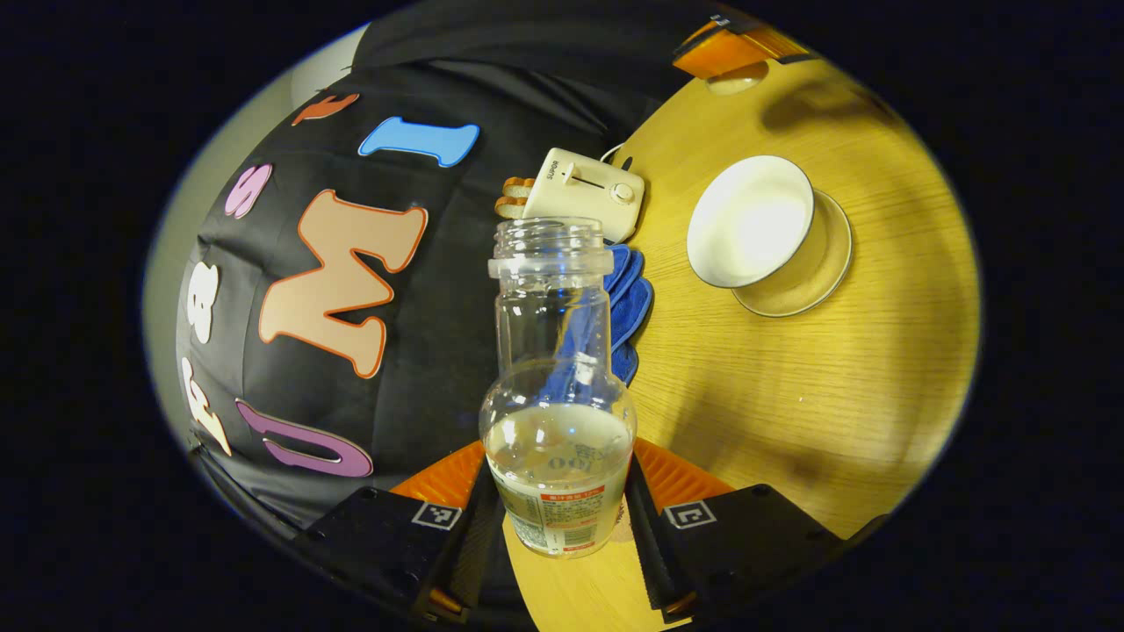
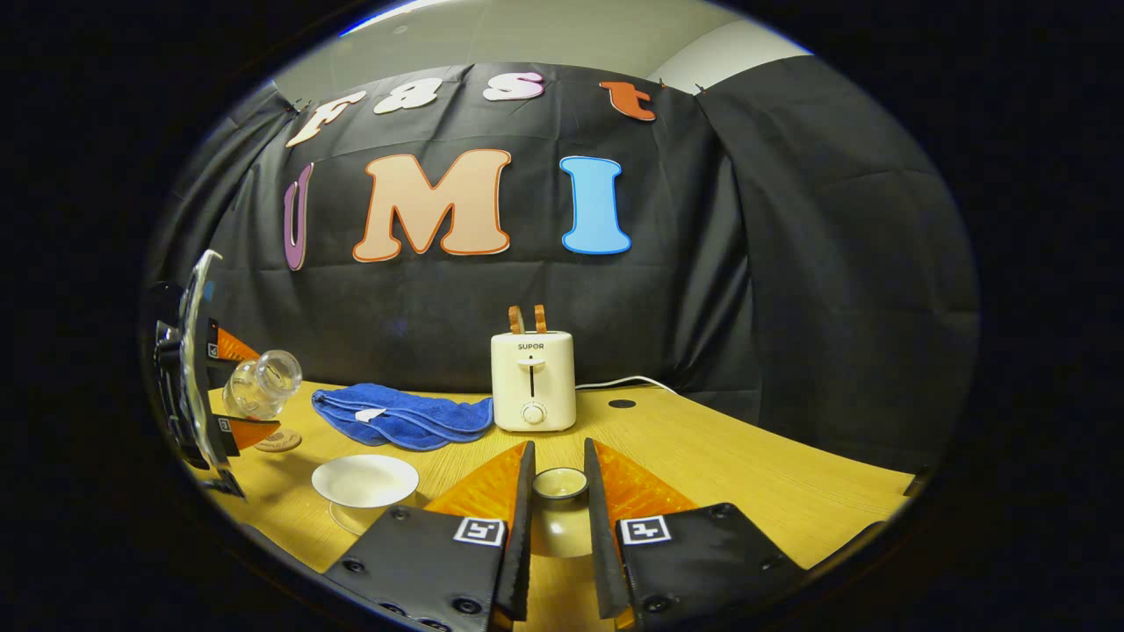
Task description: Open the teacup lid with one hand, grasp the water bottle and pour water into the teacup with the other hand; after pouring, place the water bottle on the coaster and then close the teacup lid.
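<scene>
Gripping the clear plastic water bottle (image 1: 557, 412) by its labelled lower body, the left gripper (image 1: 560, 509) has both fingers pressed against the bottle's sides. The bottle is uncapped, its threaded mouth pointing toward twelve o'clock in the left gripper view, with a little clear water pooled in its rounded belly. The view looks down on the wooden table (image 1: 790, 395), and the open white ceramic teacup (image 1: 751, 221) sits at about two o'clock on its pale saucer (image 1: 821, 272), well apart from the bottle's mouth. A cream toaster (image 1: 584, 191) with toast slices lies at twelve o'clock, and a crumpled blue cloth (image 1: 630, 303) shows just behind the bottle's neck.

In the right gripper view, the right gripper (image 2: 559, 513) is clenched on the small round teacup lid (image 2: 560, 484), a finger on each side of it, held above the table. The teacup (image 2: 365, 480) stands at about eight o'clock, uncovered. At nine o'clock the left gripper (image 2: 224, 386) holds the tilted bottle (image 2: 261, 384) above a round brown coaster (image 2: 277, 441). The toaster (image 2: 533, 379) stands upright at centre, with the blue cloth (image 2: 404, 418) beside it toward nine o'clock.
</scene>
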`<state>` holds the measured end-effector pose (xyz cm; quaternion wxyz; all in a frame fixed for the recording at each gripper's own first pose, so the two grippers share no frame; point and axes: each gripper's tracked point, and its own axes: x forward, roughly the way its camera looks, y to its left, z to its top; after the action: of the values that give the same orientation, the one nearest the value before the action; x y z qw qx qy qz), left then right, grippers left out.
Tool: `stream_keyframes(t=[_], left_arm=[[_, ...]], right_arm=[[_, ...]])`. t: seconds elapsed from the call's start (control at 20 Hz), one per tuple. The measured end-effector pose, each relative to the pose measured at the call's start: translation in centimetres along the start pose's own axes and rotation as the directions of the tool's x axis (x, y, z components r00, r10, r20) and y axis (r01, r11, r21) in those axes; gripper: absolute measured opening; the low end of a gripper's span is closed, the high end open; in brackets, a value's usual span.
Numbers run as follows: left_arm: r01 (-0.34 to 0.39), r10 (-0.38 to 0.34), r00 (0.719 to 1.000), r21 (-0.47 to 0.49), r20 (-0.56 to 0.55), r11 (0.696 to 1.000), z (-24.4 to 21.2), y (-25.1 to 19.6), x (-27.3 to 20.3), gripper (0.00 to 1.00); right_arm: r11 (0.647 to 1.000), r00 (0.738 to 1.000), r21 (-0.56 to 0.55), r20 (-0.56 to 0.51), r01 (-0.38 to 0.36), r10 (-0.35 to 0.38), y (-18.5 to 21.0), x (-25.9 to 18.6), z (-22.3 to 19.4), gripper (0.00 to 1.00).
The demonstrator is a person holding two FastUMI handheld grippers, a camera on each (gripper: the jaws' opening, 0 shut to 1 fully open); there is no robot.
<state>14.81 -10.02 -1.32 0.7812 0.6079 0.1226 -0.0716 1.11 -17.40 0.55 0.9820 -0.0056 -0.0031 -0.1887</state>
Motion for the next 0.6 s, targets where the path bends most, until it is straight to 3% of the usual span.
stream_keyframes(t=[0.3,0.6], left_arm=[[0.021,-0.021,1.0,0.134,-0.004,0.991,0.9,-0.3,1.1,0.67],[0.001,0.003,1.0,0.272,-0.012,0.962,1.5,0.7,1.1,0.69]], right_arm=[[1.0,1.0,0.0,-0.001,0.003,-0.003,-0.3,0.1,0.0,0.33],[1.0,1.0,0.001,-0.003,0.005,-0.005,-0.5,0.0,-0.1,0.34]])
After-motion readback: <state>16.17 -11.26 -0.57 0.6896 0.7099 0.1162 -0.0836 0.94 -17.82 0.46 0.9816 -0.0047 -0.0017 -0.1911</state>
